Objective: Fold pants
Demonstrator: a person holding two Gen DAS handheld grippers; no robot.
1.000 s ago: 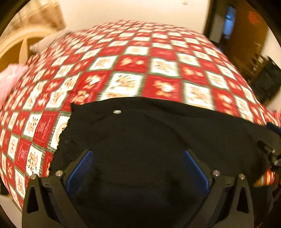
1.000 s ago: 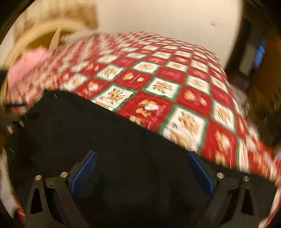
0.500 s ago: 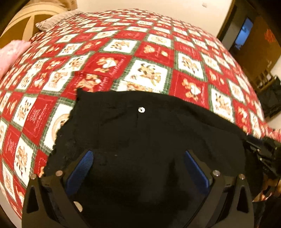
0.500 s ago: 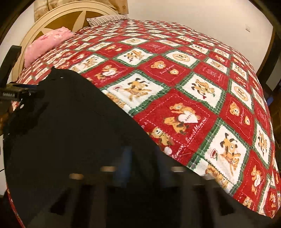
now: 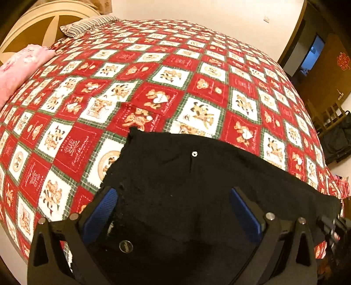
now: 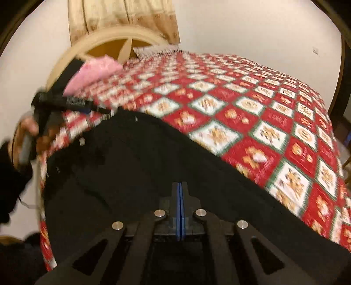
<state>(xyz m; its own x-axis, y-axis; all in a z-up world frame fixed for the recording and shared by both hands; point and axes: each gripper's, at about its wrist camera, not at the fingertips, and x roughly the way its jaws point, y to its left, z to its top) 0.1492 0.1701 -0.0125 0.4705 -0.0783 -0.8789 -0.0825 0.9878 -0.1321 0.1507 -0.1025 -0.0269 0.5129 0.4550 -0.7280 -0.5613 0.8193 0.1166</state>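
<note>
Black pants (image 5: pixel 186 186) lie flat on the near edge of a bed with a red and white checked cover (image 5: pixel 153 87). A small silver rivet and a round button show on them. My left gripper (image 5: pixel 173 210) is open, its blue pads on either side of the cloth near the pants' left end. My right gripper (image 6: pixel 179 197) has its blue pads pressed together over the black pants (image 6: pixel 131 164); whether cloth is pinched between them cannot be told. The left gripper (image 6: pixel 72 103) shows at the far left in the right wrist view.
A pink pillow (image 5: pixel 17 65) and a striped pillow (image 5: pixel 87 24) lie at the head of the bed by a cream headboard (image 6: pixel 114 41). A dark doorway (image 5: pixel 311 52) and a wooden chair (image 5: pixel 326 116) stand to the right. A curtain (image 6: pixel 122 17) hangs behind.
My right gripper's jaws have gone from wide open to pressed together over the pants. The left gripper stays open and has tilted, so more of the bed shows.
</note>
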